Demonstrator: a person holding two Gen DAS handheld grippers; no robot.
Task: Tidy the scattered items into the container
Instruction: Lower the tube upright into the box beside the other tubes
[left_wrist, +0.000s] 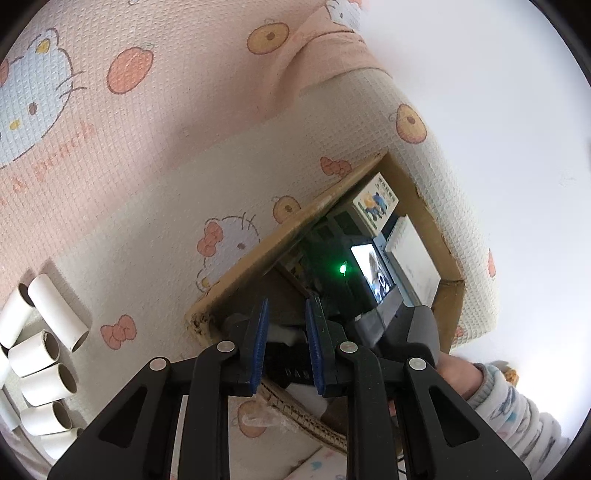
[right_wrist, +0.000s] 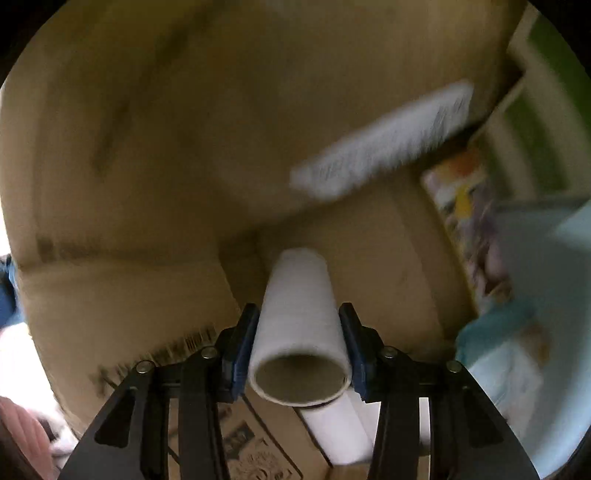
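We see the box (left_wrist: 448, 254) sitting on the mat (left_wrist: 147, 184), with small packs (left_wrist: 376, 201) inside it. A bunch of tubes (left_wrist: 44, 354) lies on the mat, well to the left of the box. One tube (right_wrist: 299, 325) sits between our right gripper's (right_wrist: 299, 343) fingers, inside the box.

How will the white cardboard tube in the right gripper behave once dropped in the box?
The white tube is hollow and thin-walled, so probably light and crushable under a tight squeeze. Being round, it will likely roll on the cardboard box floor until something stops it.
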